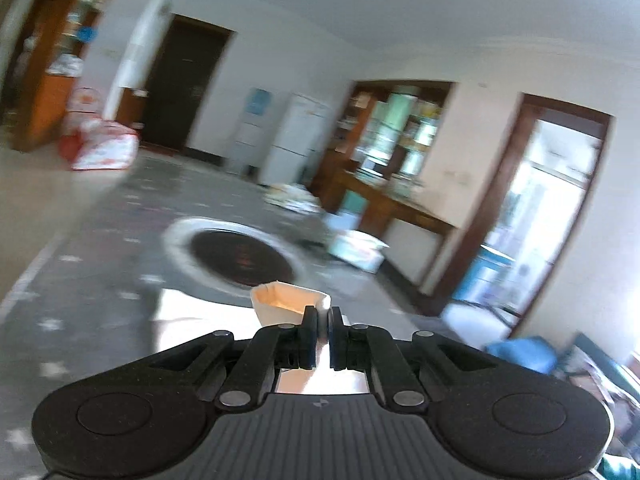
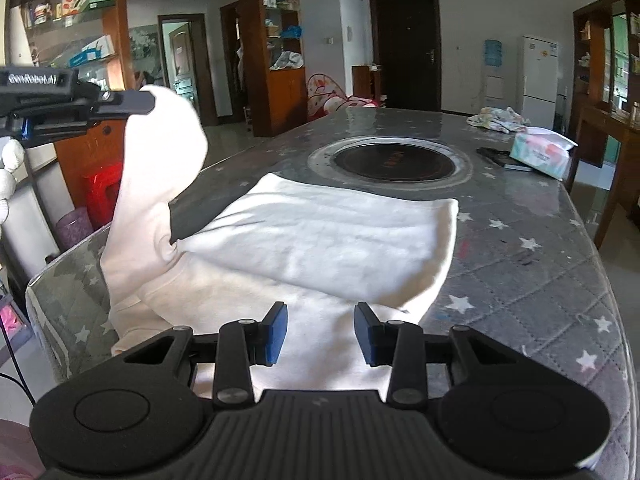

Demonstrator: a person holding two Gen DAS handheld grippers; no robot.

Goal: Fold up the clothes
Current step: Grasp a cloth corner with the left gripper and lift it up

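A white garment (image 2: pixel 332 236) lies partly folded on the grey star-patterned table (image 2: pixel 520 272). My left gripper (image 1: pixel 323 334) is shut on the end of its sleeve (image 1: pixel 288 306); in the right wrist view it (image 2: pixel 150 104) holds the sleeve (image 2: pixel 160 168) lifted high at the table's left edge. My right gripper (image 2: pixel 320 334) is open and empty, low over the garment's near part, touching nothing that I can see.
A round black hob (image 2: pixel 394 162) with a steel ring is set in the table beyond the garment. A tissue box (image 2: pixel 542 152), a dark flat item (image 2: pixel 496 156) and a crumpled cloth (image 2: pixel 498 118) sit at the far right. A red stool (image 2: pixel 102 192) stands left of the table.
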